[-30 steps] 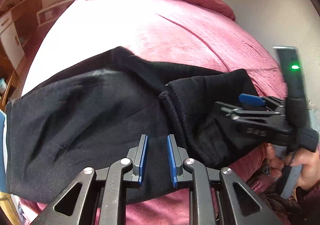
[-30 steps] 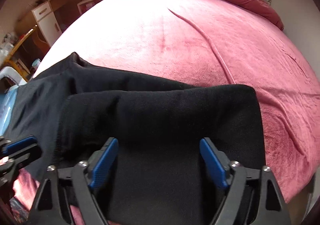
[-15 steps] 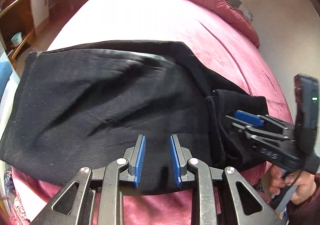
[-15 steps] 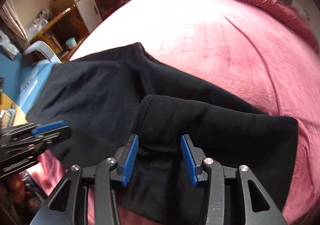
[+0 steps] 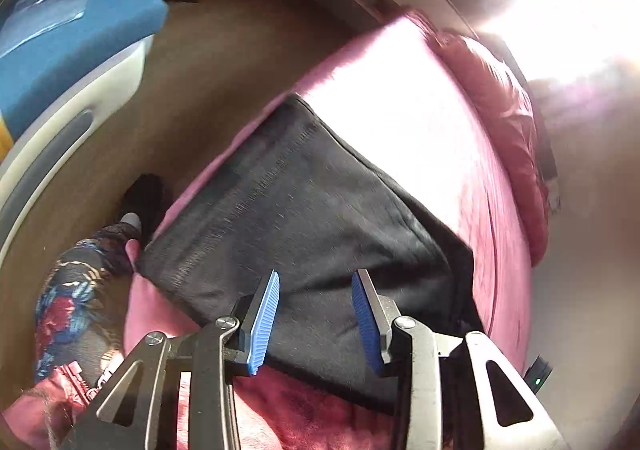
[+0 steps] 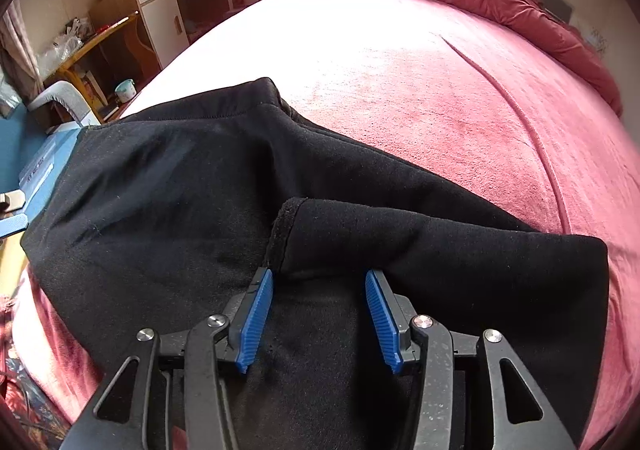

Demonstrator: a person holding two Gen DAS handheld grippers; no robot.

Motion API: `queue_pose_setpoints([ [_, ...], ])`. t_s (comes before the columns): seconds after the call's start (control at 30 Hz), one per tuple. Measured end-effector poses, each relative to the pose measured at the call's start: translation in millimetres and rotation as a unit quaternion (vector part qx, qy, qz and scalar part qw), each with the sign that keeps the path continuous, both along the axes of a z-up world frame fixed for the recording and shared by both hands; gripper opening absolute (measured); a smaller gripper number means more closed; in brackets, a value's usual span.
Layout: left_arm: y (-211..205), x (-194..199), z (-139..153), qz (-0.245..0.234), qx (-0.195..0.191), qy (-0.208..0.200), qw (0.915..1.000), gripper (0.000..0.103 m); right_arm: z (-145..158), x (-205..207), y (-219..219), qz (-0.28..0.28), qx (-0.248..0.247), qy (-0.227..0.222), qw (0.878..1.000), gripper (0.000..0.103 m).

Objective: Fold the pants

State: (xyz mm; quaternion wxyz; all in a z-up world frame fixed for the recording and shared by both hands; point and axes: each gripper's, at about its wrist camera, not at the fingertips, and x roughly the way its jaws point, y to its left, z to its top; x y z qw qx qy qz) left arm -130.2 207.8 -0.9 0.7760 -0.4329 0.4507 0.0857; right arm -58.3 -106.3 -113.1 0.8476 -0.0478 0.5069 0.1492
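A: Two views, left wrist first. Your left tool (image 5: 316, 320) hangs released over the black pants (image 5: 304, 218), pads apart with nothing pinched; its jaws have just been opening. The pants lie partly folded on the red bed (image 5: 492, 210), near its edge. For the next fold, bring those pads down onto the near hem and take every layer, not only the top one.

B: And what differs from a second ago?

A: This view has swung and rolled. Now the floor, a blue chair (image 5: 60, 42) and a patterned trouser leg (image 5: 68, 306) show at left, and the other tool is gone from sight.

B: Right wrist?

A: Your right tool (image 6: 320, 320) is released too, pads straddling the cloth just beside the folded-over hem edge (image 6: 286, 218); they stand near it without pressing. Its jaws have just been opening, after standing wider a second ago, then narrower. Close on that edge only once both pads sit squarely over it.
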Motion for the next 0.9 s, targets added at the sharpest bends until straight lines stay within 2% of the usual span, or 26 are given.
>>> queue_pose_setpoints([
  [0.07,26,-12,0,0.040,-0.028,0.002,0.9988,0.040,8,-3,-9,-0.006,0.023,0.000,1.000,0.062],
  [0.2,63,-31,-10,0.103,-0.069,0.021,0.9921,0.043,21,-23,-12,0.003,0.039,-0.020,0.999,0.062],
  [0.33,67,-34,-34,0.125,-0.100,0.051,0.9857,0.044,25,-39,-18,0.003,0.035,-0.021,0.999,0.062],
  [0.7,53,-20,-87,0.107,-0.097,0.106,0.9839,0.043,25,-54,-22,-0.008,0.039,-0.010,0.999,0.062],
  [0.8,51,-20,-84,0.098,-0.080,0.096,0.9872,0.039,21,-53,-20,-0.013,0.041,0.000,0.999,0.062],
  [0.83,50,-20,-83,0.095,-0.077,0.093,0.9881,0.034,20,-53,-20,-0.013,0.043,0.003,0.999,0.062],
  [0.9,49,-18,-81,0.086,-0.063,0.088,0.9903,0.029,17,-52,-19,-0.015,0.043,0.011,0.999,0.062],
])
